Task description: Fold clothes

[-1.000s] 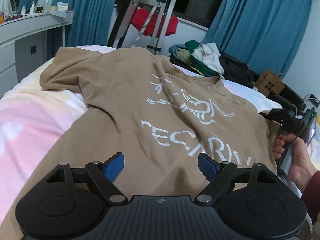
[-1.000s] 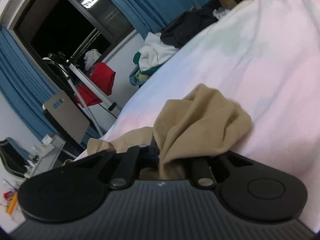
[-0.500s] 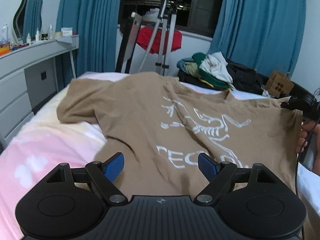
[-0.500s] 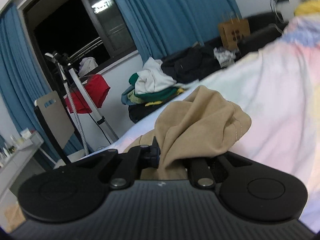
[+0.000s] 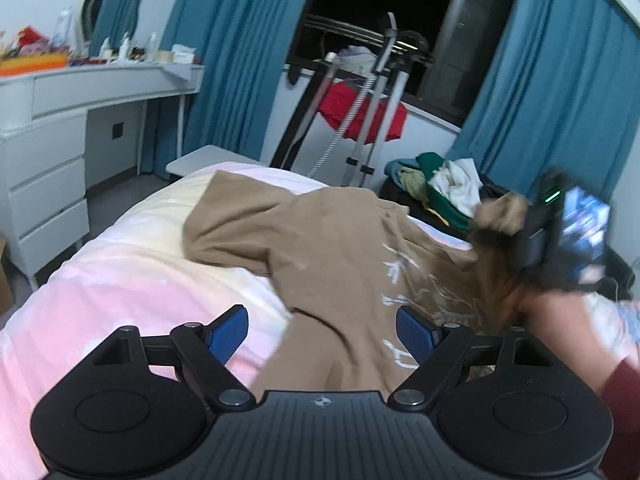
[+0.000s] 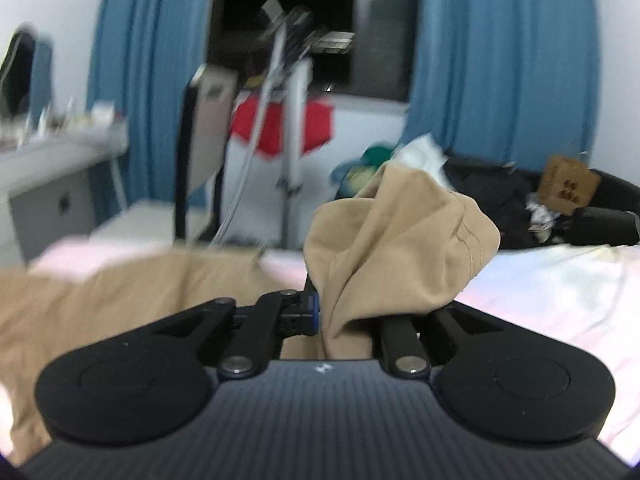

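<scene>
Right wrist view: right claw clamped tight on bunched edge of tan shirt, lifted above pink bed. Left claw spread wide, nothing gripped, hovering over shirt's near part; rest of shirt lying across bed w/ white print partly showing.

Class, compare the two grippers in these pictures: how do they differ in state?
The left gripper stands open, blue pads wide apart; the right gripper is shut. The left holds nothing, though the tan shirt lies beyond it; the right pinches a bunched shirt edge. Both are black and over the bed.
</scene>
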